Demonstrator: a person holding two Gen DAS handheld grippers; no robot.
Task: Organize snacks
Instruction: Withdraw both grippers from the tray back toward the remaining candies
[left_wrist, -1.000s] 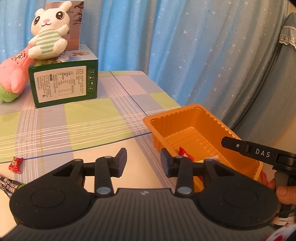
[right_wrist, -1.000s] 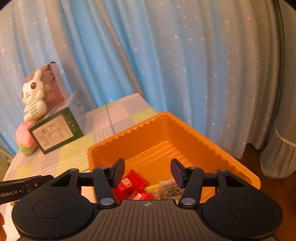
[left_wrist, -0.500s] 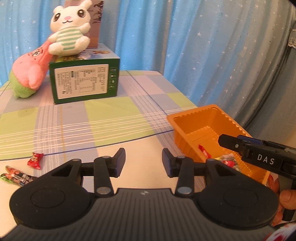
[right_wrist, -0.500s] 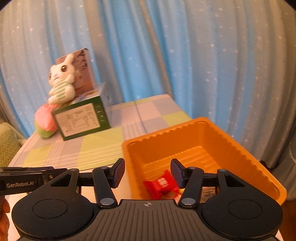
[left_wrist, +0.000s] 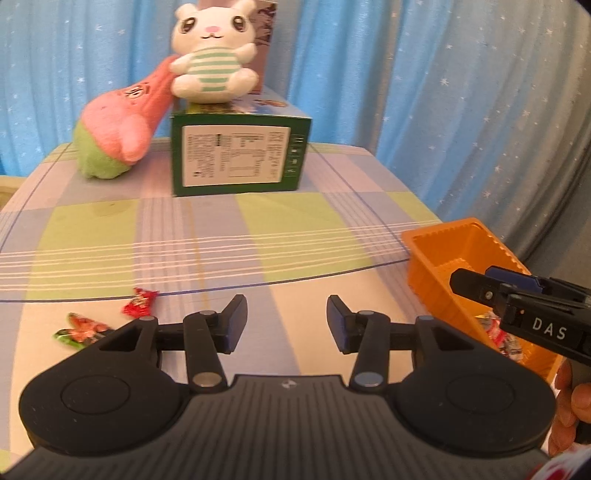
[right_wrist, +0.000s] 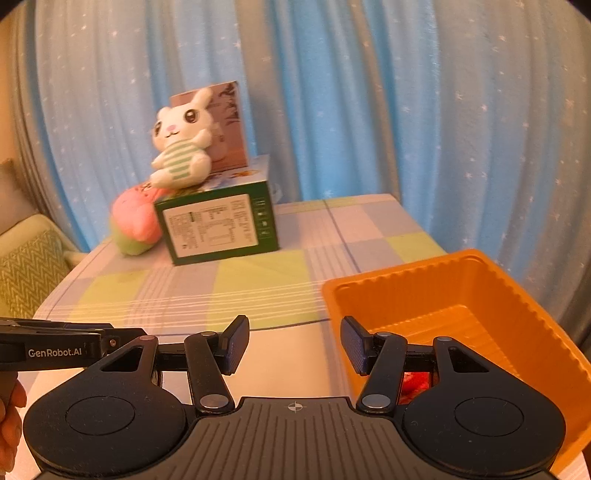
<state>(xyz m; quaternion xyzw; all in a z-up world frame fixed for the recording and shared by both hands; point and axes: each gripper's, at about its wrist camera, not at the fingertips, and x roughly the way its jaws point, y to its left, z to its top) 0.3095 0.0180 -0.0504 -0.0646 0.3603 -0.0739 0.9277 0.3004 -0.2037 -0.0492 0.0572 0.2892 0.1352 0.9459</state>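
Left wrist view, snacks: a red wrapped candy (left_wrist: 139, 302) and a red-green packet (left_wrist: 82, 325) lie loose on the desk (left_wrist: 280, 236), left of the left gripper (left_wrist: 287, 318).
Orange tray (right_wrist: 513, 291): at the desk's right edge, holding a few wrapped snacks (left_wrist: 496, 334).
Left gripper: jaws wide apart, nothing between them.
Right gripper (right_wrist: 294, 344): jaws wide apart and bare, right finger over the tray's near corner.
Far end: green carton (left_wrist: 236, 155) carrying a plush rabbit (left_wrist: 212, 55), pink plush (left_wrist: 118, 122) leaning beside.
Backdrop: blue starred curtain (right_wrist: 369, 92).
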